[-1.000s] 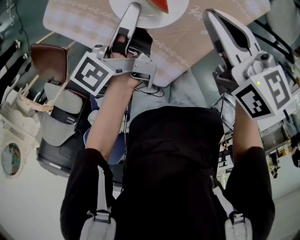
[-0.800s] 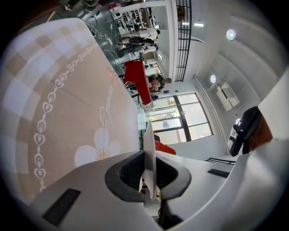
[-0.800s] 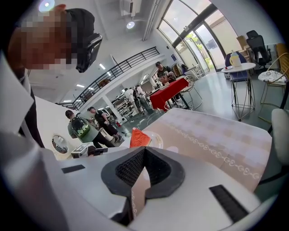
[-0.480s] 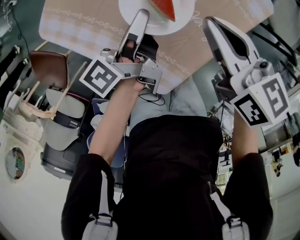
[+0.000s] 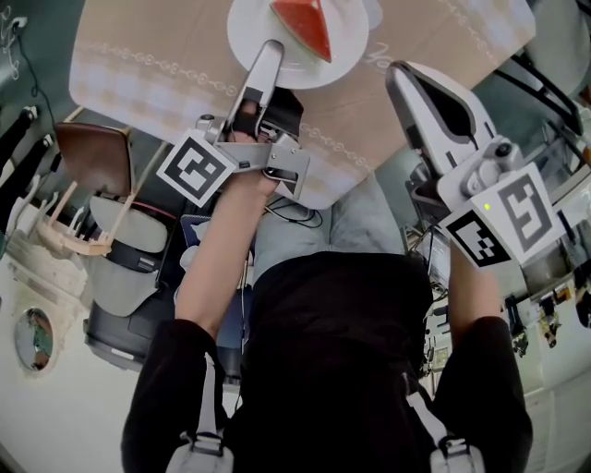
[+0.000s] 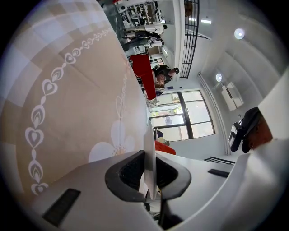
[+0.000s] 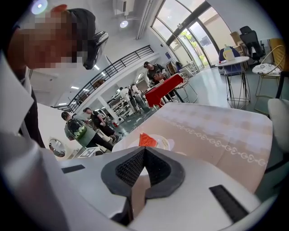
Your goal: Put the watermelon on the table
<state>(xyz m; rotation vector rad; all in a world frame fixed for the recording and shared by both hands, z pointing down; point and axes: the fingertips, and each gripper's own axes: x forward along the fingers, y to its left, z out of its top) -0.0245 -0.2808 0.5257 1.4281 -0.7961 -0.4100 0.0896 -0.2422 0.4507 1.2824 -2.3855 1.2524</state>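
Note:
A red watermelon wedge (image 5: 302,24) lies on a white plate (image 5: 259,23) over the beige patterned tablecloth (image 5: 157,55). My left gripper (image 5: 270,51) is shut on the plate's near rim. In the left gripper view the thin rim (image 6: 150,153) stands edge-on between the dark pads (image 6: 128,173), with the wedge (image 6: 165,147) just past it. My right gripper (image 5: 399,74) hangs shut and empty at the table's near edge, right of the plate. Its own view shows the wedge (image 7: 146,140) on the plate (image 7: 163,143) beyond its closed jaws (image 7: 143,155).
A brown chair (image 5: 92,125) with a grey bag (image 5: 120,263) stands to the left of the table. Several people (image 7: 92,124) and a red-covered table (image 7: 162,92) are far behind. A round white table (image 7: 232,61) stands at the right.
Both grippers have come down towards the table. The plate with the wedge, held by the left gripper, shows more fully in the head view and sits lower over the cloth.

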